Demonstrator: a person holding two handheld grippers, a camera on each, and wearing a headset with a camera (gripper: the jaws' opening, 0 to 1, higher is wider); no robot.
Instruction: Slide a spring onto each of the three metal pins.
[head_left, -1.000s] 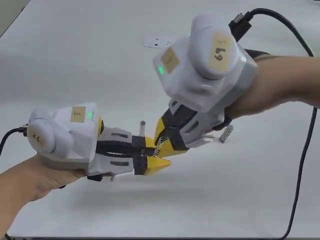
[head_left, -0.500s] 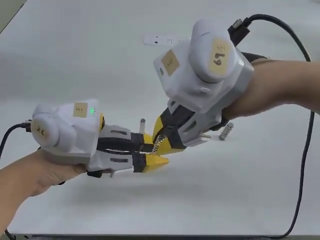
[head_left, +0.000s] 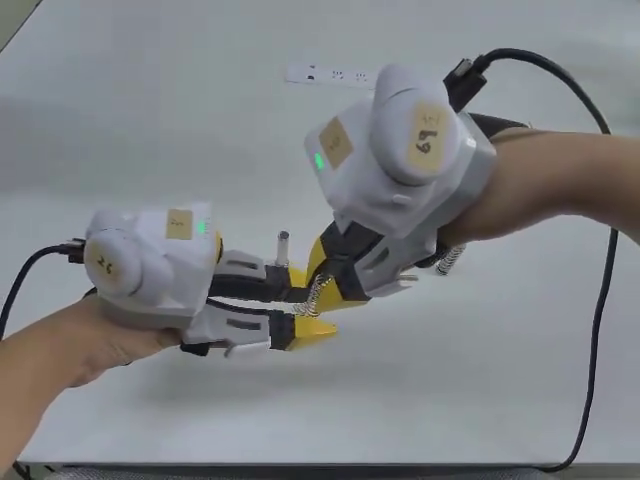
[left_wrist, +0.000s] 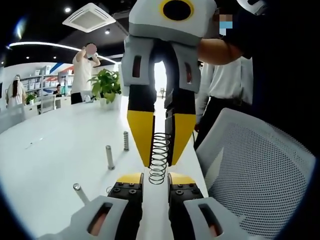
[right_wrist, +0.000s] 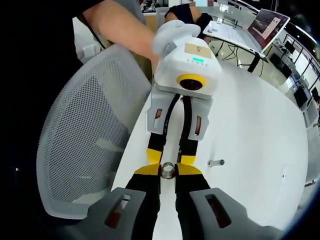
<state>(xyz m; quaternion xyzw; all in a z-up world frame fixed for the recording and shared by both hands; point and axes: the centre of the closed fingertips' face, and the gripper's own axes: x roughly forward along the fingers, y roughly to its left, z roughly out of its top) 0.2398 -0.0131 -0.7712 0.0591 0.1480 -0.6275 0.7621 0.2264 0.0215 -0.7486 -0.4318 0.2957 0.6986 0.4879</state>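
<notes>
A small steel spring (head_left: 316, 294) hangs above the white table between both grippers. My right gripper (head_left: 320, 287) comes down from the upper right and is shut on the spring's upper part. My left gripper (head_left: 303, 316) reaches in from the left, its yellow tips closed on the spring's lower end. In the left gripper view the spring (left_wrist: 159, 157) stands upright between the right gripper's jaws. Three metal pins (left_wrist: 109, 156) (left_wrist: 126, 140) (left_wrist: 80, 192) stand on the table to the left. One pin (head_left: 283, 245) rises just behind the jaws in the head view.
A second spring (head_left: 450, 259) lies on the table, partly behind the right gripper. A white power strip (head_left: 330, 74) sits at the far edge. A black cable (head_left: 603, 300) runs down the right side. A mesh chair (right_wrist: 85, 150) stands by the table's near edge.
Both grippers keep their hold on the spring. The left gripper has shifted a little to the right and up, and the right gripper has barely moved.
</notes>
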